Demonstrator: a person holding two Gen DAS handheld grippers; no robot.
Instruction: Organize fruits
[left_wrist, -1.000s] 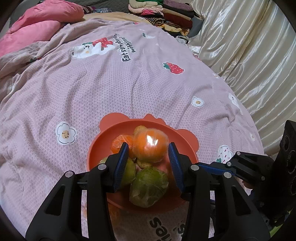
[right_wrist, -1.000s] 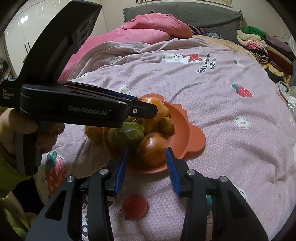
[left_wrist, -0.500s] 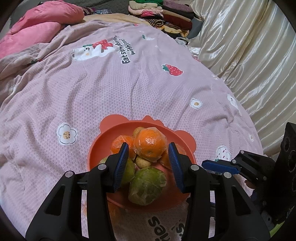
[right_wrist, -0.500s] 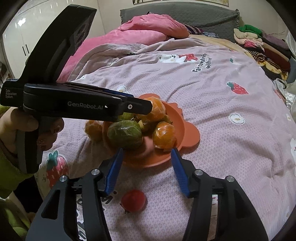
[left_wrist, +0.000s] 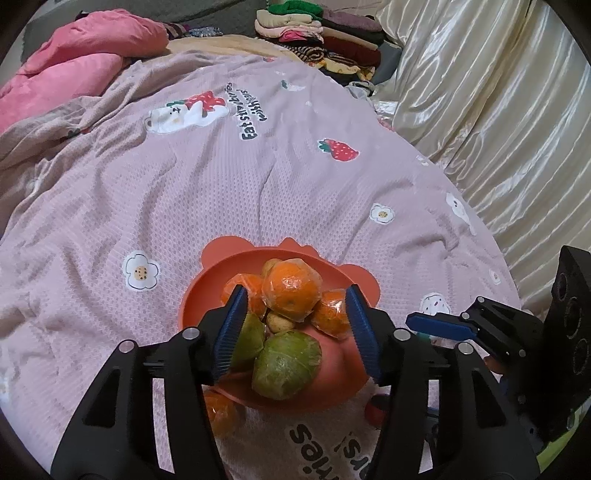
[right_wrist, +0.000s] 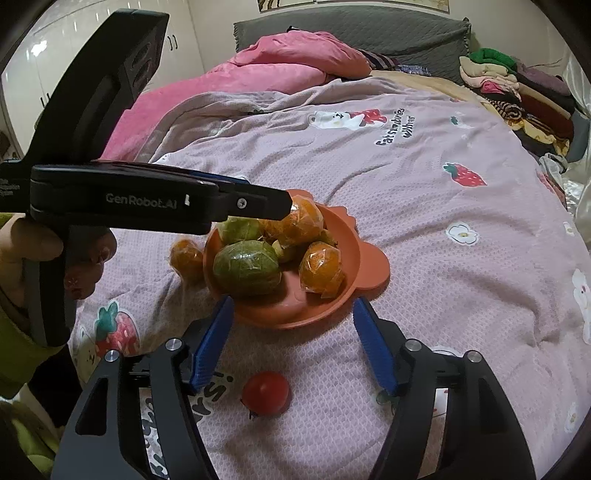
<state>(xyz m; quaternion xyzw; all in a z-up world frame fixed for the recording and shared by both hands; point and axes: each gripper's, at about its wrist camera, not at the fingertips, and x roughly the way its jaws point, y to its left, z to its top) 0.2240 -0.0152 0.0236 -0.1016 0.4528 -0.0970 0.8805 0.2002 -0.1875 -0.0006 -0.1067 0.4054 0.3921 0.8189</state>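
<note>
Both grippers are letting go over the orange bowl (right_wrist: 369, 275) on the bedspread (left_wrist: 221, 192): the left gripper (left_wrist: 295, 325) is spreading its jaws around the topmost wrapped orange (left_wrist: 291, 291), the right gripper (right_wrist: 295, 343) is opening empty just before the bowl. Judged next: the red tomato (right_wrist: 265, 393) in front of the bowl, or the stray orange (right_wrist: 186, 254) beside its left rim. The bedspread beyond the bowl is lying open.

Left wrist view: aimed steeply down, close over the bowl (left_wrist: 192, 295).
Right wrist view: aimed obliquely from nearer the bed's edge.
Shared: bowl, bedspread (right_wrist: 424, 221).
</note>
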